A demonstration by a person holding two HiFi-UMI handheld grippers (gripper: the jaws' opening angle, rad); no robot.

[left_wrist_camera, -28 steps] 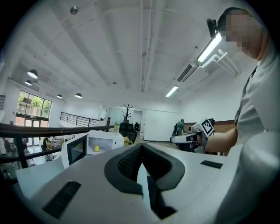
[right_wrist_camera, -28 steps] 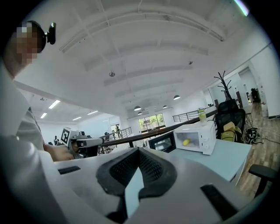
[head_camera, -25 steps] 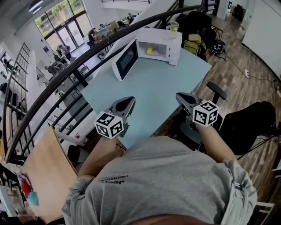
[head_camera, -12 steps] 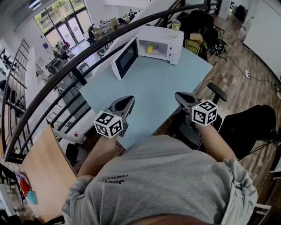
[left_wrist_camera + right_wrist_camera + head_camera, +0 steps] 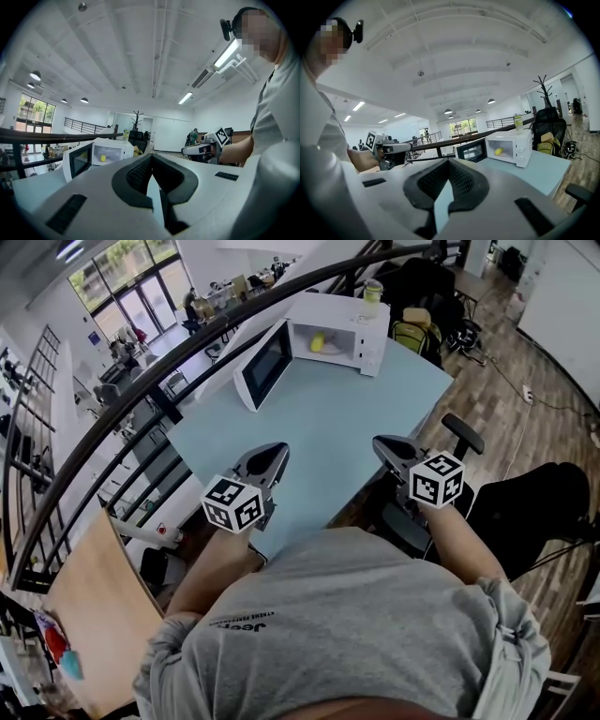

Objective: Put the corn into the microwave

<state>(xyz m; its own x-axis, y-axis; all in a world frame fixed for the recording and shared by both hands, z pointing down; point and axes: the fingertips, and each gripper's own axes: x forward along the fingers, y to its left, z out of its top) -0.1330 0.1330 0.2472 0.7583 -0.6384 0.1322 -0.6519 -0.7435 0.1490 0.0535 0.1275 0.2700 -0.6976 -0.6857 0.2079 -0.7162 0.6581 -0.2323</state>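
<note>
Scene: a person in a grey shirt stands at the near end of a pale blue table (image 5: 328, 427), with a gripper in each hand.
Left gripper (image 5: 273, 456): it hovers over the table's near edge. Its jaws are pinched together at the tips, with nothing between them.
Right gripper (image 5: 386, 447): it is held alongside the left one but well apart from it, by the table's near right edge. Its jaws are likewise closed and empty.
Microwave (image 5: 361, 329): white, it sits at the far end of the table. Its door (image 5: 263, 367) is swung wide open to the left.
Corn (image 5: 318, 341): a small yellow shape, it lies inside the open microwave, well away from both grippers.
Bottle (image 5: 373, 293): it stands upright on top of the microwave.
Surroundings: a black railing (image 5: 187, 362) curves past the table's far side. An office chair (image 5: 461, 434) sits just beside its right edge.
</note>
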